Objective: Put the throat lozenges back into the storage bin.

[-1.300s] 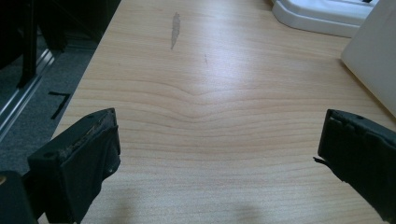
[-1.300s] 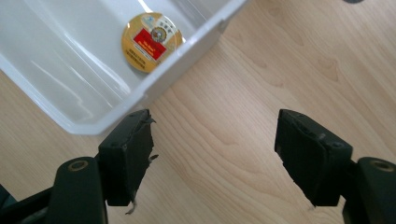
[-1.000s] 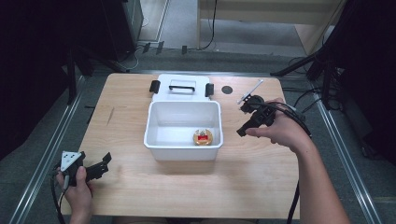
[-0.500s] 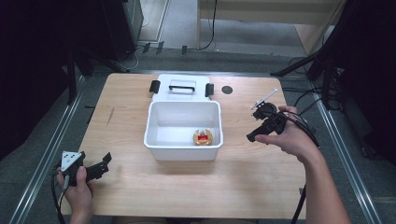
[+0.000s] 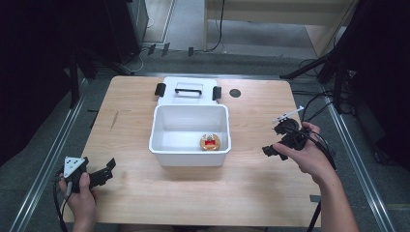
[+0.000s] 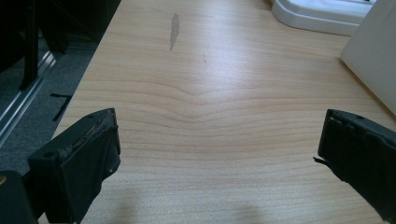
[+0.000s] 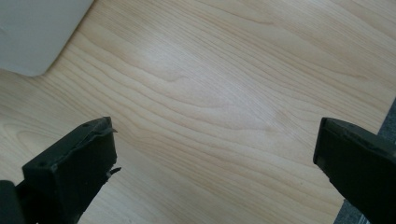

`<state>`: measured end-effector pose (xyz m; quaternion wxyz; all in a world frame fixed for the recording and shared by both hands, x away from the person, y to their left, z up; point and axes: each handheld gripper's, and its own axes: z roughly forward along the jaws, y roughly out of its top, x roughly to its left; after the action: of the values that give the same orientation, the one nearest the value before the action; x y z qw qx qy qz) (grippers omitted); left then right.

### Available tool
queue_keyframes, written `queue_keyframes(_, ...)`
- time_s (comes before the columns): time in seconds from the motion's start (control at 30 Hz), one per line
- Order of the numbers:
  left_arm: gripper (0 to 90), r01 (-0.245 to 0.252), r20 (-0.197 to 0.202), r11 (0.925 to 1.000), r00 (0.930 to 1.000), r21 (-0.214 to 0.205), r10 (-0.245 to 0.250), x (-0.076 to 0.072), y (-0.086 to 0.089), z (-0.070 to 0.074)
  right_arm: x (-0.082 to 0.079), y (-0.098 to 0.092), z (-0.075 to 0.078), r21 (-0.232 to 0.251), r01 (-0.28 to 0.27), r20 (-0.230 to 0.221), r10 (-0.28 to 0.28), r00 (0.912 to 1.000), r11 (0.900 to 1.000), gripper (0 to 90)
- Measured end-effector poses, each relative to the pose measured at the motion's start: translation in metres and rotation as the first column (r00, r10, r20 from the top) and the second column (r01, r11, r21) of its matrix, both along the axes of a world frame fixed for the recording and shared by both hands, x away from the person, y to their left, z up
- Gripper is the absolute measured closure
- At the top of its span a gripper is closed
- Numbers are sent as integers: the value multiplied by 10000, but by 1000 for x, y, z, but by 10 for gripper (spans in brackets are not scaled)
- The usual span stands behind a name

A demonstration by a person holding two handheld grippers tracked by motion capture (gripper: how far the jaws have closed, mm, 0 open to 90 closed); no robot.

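The wooden table (image 5: 193, 193) has a pale grain, with a grey smudge (image 6: 173, 30) on its left part and a small dark round hole (image 5: 235, 93) near the far edge. Around the table the floor (image 5: 43, 150) is grey. A metal rail (image 5: 48, 164) runs along the left side and another rail (image 5: 358, 169) along the right. Black cables (image 5: 319, 104) lie on the floor off the table's right far corner. Beyond the far edge stands a light wooden piece of furniture (image 5: 270, 24), and dark stands (image 5: 72, 72) rise to the left.
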<state>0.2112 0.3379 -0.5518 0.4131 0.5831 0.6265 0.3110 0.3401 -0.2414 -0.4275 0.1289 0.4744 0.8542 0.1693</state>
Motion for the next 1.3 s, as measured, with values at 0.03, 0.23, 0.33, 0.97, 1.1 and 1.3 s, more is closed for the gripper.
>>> queue_keyframes(0.03, 0, 0, 0, 10000, 10000, 0, 0, 0, 0, 0, 0, 0, 0, 0, 0, 0, 0, 10000, 10000, 0)
queue_keyframes(0.23, 0, -15, 32, 10000, 10000, 94, 15, 0, -1, 0, -13, -16, -15, 411, 354, 436, -372, 9984, 9985, 0)
queue_keyframes(0.33, 0, -19, 31, 9999, 10000, 105, 19, -1, -1, 0, -19, -24, -23, 616, 523, 612, -561, 9965, 9967, 0)
queue_keyframes(0.97, 0, -6, 23, 9998, 10000, 186, 5, -1, -2, 0, -62, -73, -80, 2287, 1558, 2369, -2101, 9485, 9610, 20)
queue_keyframes(1.1, 0, 9, 1, 9998, 10000, 214, -9, -1, -2, 1, -76, -82, -95, 2726, 1647, 2868, -2435, 9265, 9479, 21)
queue_keyframes(1.3, 0, 1, 0, 9998, 10000, 212, -1, -1, -2, 1, -86, -91, -107, 3051, 1953, 2967, -2879, 9106, 9321, 22)
